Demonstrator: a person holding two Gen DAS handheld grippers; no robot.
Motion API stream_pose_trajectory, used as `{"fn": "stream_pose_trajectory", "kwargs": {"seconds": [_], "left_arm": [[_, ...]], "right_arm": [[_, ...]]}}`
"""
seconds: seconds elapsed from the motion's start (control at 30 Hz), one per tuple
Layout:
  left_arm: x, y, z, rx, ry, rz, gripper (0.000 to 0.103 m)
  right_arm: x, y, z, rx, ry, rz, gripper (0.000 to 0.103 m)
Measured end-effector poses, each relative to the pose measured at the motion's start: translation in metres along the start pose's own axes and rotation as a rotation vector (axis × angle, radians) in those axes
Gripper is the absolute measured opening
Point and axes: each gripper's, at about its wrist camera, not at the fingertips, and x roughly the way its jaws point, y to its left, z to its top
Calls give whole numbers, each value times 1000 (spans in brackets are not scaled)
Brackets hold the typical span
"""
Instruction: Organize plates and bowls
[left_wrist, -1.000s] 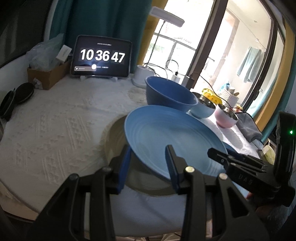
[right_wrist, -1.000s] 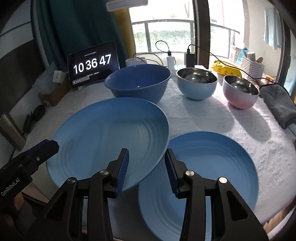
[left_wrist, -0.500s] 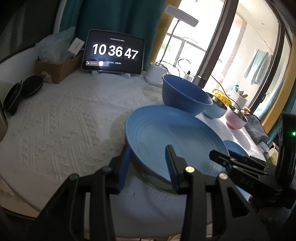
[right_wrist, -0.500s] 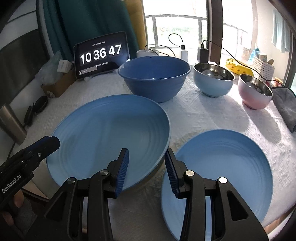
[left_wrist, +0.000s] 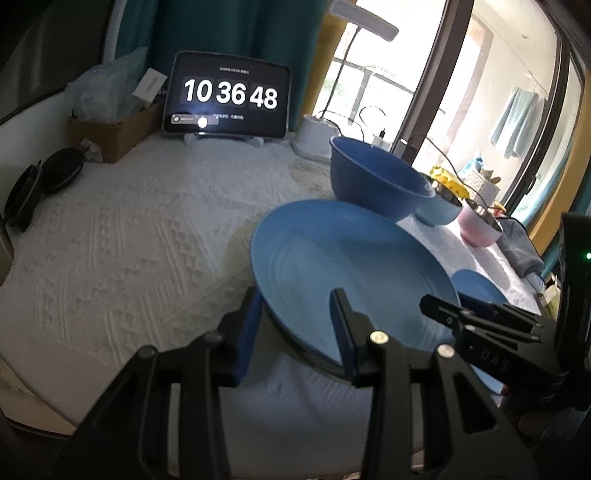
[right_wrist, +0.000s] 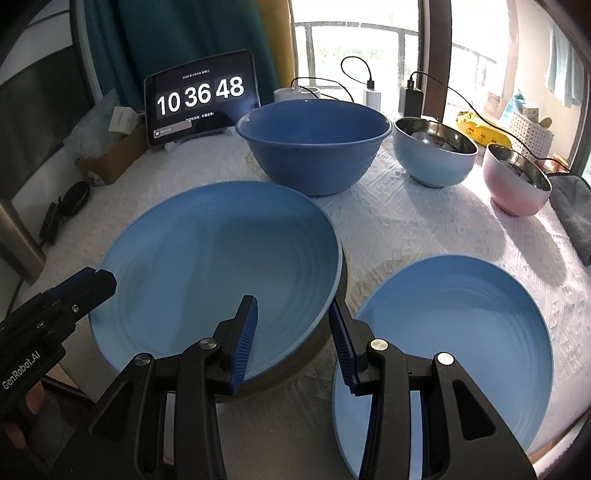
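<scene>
Large blue plate (right_wrist: 218, 266): matte, light blue, round, faint concentric ridges inside, shallow raised rim. It sits at the near left of the desk (right_wrist: 406, 229) (white textured cloth), its near edge lifted above the cloth, shadow beneath.

Left tongs (left_wrist: 295, 325) straddle its near left rim, one blue pad under, one over; grasping the plate. Right tongs (right_wrist: 291, 339) straddle its near right rim likewise; grasping the same plate.

Second, smaller blue plate (right_wrist: 454, 332) lies flat just right of it, same ridged finish. Beyond: deep dark-blue bowl (right_wrist: 314, 140), then a light-blue bowl (right_wrist: 436, 155) and a pink bowl (right_wrist: 517, 181) (both steel-lined), in a row to the far right.
</scene>
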Motion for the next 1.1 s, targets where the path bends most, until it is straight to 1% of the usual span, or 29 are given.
{"fn": "stream_pose_trajectory", "kwargs": {"seconds": [0.4, 0.57, 0.7, 1.1], "left_arm": [[9, -4, -4, -9, 51, 2, 41], [7, -2, -5, -29, 46, 23, 41], [2, -1, -4, -38, 32, 25, 43], [-9, -21, -7, 0, 4, 8, 47]], "right_arm": [[3, -11, -2, 43, 9, 3, 43], [-1, -14, -5, 47, -2, 11, 44], [-6, -14, -4, 42, -20, 21, 44], [-25, -28, -9, 68, -59, 23, 45]]}}
